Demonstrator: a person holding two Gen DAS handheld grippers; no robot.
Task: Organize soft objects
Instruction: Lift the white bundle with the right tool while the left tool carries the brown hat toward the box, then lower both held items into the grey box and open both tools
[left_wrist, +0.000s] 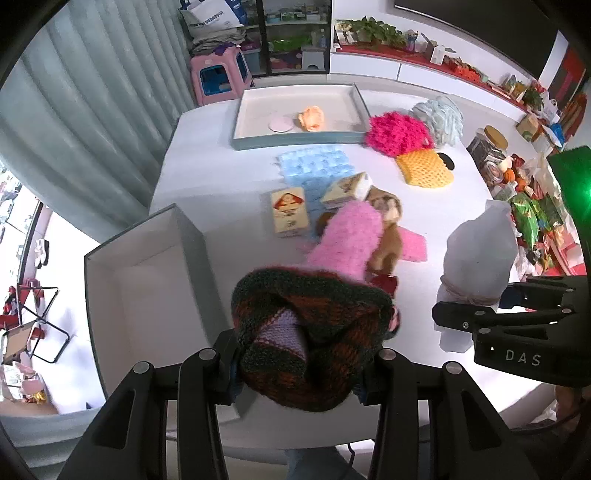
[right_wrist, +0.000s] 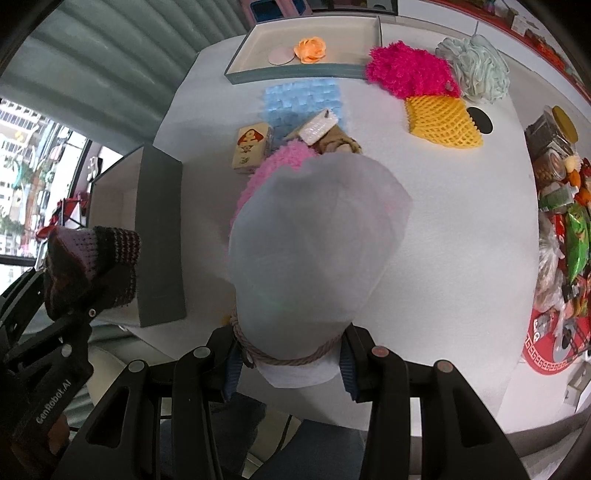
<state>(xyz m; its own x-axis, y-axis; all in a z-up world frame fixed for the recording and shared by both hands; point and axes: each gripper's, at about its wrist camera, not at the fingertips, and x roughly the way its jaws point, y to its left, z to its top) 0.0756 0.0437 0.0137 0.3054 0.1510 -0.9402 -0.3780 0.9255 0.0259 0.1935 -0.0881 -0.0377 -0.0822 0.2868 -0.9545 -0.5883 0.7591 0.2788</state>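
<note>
My left gripper (left_wrist: 299, 363) is shut on a dark green and rust knitted bundle (left_wrist: 314, 332) with a lilac patch, held above the table beside the open grey box (left_wrist: 147, 280). In the right wrist view the same knitted bundle (right_wrist: 92, 266) sits at the left in the left gripper (right_wrist: 74, 295). My right gripper (right_wrist: 291, 362) is shut on a white fabric pouch (right_wrist: 314, 251) tied with a beige cord. That white pouch (left_wrist: 476, 266) also shows in the left wrist view, pinched by the right gripper (left_wrist: 461, 314). A fluffy pink piece (left_wrist: 347, 236) and a brown plush toy (left_wrist: 388, 229) lie on the table.
A grey tray (left_wrist: 295, 138) at the far side holds an orange fabric flower (left_wrist: 312, 118) and a pale round pad. A blue cloth (left_wrist: 314, 166), magenta fluffy piece (left_wrist: 397, 133), yellow crochet mat (left_wrist: 424, 166), pale mesh puff (left_wrist: 439, 118) and two printed boxes (left_wrist: 290, 214) lie around. Jars and snack packets crowd the right edge.
</note>
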